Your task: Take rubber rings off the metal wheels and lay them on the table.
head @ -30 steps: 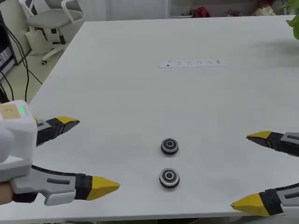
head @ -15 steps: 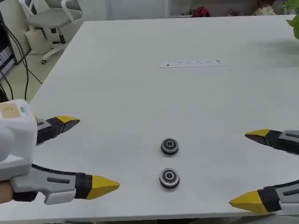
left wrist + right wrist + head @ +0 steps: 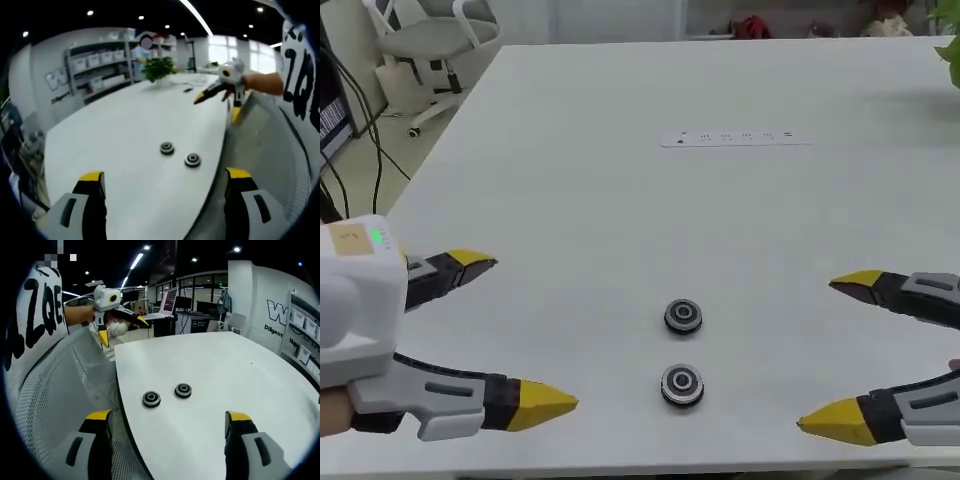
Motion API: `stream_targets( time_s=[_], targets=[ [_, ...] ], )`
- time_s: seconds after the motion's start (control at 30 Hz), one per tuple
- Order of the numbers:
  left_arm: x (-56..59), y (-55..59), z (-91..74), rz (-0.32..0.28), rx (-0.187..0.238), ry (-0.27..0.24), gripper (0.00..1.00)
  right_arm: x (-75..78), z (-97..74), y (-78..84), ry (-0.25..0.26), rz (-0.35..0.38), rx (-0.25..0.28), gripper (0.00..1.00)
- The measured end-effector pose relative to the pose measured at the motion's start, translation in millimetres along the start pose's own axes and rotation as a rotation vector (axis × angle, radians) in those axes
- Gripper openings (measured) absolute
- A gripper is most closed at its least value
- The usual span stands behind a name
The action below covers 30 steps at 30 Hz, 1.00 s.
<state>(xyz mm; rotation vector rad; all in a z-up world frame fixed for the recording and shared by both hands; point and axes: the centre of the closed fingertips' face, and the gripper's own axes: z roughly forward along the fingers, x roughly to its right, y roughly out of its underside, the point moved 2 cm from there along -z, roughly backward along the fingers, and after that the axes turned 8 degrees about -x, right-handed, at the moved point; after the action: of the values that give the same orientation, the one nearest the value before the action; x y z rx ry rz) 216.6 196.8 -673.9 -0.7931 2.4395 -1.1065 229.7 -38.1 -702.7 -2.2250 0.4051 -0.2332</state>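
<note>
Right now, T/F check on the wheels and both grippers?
1. The far wheel and near wheel lie flat on the table. True.
2. The left gripper is shut on a wheel. False: it is open, jaws wide apart, touching neither wheel.
3. The right gripper is open. True.
4. The wheels are stacked. False: they lie apart, with bare table between them.
5. A rubber ring lies loose on the table. False: the dark rings sit on both wheels.
</note>
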Motion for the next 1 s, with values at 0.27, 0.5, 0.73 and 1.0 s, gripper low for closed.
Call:
stream_targets(
  time_s=[0.27,0.5,0.73,1.0],
  targets=[
    [-2.6,-2.8,-0.6,0.0,0.01,0.002,1.0,-1.6,7.0,-7.6,-0.033,0.003,0.021,0.87],
    [-1.9,0.1,2.9,0.008,0.0,0.005,1.0,1.0,12.6,-6.6,-0.044,-0.002,0.002,0.87],
    [-4.2,-3.0,3.8,0.015,0.002,0.006,1.0,1.2,14.7,-8.8,-0.059,0.01,0.005,0.86],
    [-4.5,-2.9,7.2,0.015,0.003,0.012,1.0,-0.6,17.1,-7.5,-0.072,0.004,-0.004,0.85]
  ],
)
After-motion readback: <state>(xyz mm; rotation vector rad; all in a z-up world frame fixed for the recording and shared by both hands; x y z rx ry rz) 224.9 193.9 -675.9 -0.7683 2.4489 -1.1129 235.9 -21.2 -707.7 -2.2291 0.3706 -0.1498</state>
